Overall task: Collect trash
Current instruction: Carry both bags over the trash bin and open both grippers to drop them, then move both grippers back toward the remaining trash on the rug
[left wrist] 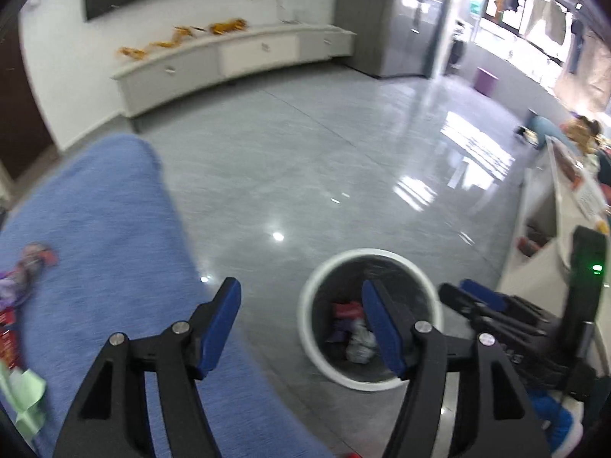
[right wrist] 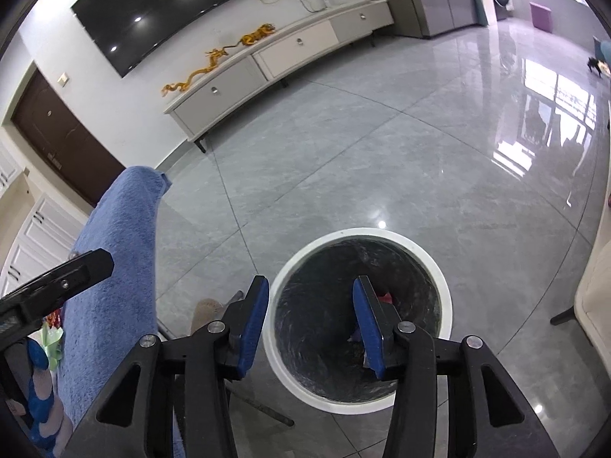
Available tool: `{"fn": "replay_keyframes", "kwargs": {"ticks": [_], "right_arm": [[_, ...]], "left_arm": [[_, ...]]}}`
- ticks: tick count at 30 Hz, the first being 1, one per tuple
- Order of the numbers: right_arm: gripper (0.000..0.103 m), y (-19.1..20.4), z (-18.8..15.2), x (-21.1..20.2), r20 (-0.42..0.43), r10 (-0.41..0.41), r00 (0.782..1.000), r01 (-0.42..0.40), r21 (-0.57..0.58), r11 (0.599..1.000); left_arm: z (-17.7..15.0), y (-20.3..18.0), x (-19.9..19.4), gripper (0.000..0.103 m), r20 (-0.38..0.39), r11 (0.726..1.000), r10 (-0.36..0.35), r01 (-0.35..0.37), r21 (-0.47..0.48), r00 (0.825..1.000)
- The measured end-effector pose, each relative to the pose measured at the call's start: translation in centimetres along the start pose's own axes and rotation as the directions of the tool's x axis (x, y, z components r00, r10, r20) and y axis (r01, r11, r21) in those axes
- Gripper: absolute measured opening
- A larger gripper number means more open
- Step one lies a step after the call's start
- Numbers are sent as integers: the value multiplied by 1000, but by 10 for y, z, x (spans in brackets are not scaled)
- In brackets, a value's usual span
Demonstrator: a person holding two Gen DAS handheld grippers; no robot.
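Black arms and blue pads fill the bottom of both views: those are my fingers. On my left gripper (left wrist: pixel 301 326) the fingers (left wrist: pixel 221 328) are spread with nothing between them; one pad hangs over the edge of the blue towel-covered table (left wrist: pixel 114 229), the other over the trash bin (left wrist: pixel 324 358). My right gripper (right wrist: pixel 309 328) is spread too, a little narrower, and it holds nothing; its right finger (right wrist: pixel 368 328) sits over the mouth of the bin, its left finger just at the white rim.

The bin is round, with a white rim and a dark liner, and it stands on the glossy grey tiled floor (left wrist: pixel 305 152) just beside the table. From the left wrist I can see trash (left wrist: pixel 353 324) already lying at its bottom: something red, something crumpled and pale, a bit of purple. From the right wrist only a scrap of red and a sliver of purple show past my finger.

More litter lies on the blue cover at my far left: a purple and red wrapper (left wrist: pixel 26 271), a red piece at the edge of the view, and a pale green paper (left wrist: pixel 23 397). It is blurred, so I cannot name it more exactly.

Across the floor a long white cabinet (right wrist: pixel 275 61) stands under a dark wall screen (right wrist: pixel 172 7), with golden ornaments (right wrist: pixel 217 57) on top.
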State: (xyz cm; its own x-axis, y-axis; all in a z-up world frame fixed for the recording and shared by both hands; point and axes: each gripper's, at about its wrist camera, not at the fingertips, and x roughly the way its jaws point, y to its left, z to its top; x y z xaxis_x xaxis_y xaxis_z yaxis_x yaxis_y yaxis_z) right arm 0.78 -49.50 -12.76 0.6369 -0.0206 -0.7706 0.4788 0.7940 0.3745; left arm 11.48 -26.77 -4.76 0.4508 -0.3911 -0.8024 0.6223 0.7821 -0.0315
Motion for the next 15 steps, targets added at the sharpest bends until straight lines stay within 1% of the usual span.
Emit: {"fn": "replay_keyframes", "kwargs": {"ticks": [4, 9, 12, 13, 15], "right_arm": [[46, 22, -1, -11, 20, 5, 1000, -4, -61, 998], [48, 51, -1, -21, 42, 14, 999, -8, -117, 993], [49, 65, -3, -25, 44, 17, 999, -11, -136, 991], [49, 69, -3, -26, 44, 20, 999, -13, -143, 990], [50, 82, -4, -29, 46, 28, 999, -20, -169, 985]], "left_arm": [[-7, 29, -22, 65, 55, 995, 87, -84, -61, 995], [-18, 64, -51, 65, 110, 975, 192, -177, -133, 975], [-24, 84, -62, 65, 124, 961, 232, -208, -182, 965], [-28, 92, -66, 66, 128, 955, 244, -216, -201, 961], [-33, 106, -72, 73, 132, 946, 260, -225, -233, 957]]}}
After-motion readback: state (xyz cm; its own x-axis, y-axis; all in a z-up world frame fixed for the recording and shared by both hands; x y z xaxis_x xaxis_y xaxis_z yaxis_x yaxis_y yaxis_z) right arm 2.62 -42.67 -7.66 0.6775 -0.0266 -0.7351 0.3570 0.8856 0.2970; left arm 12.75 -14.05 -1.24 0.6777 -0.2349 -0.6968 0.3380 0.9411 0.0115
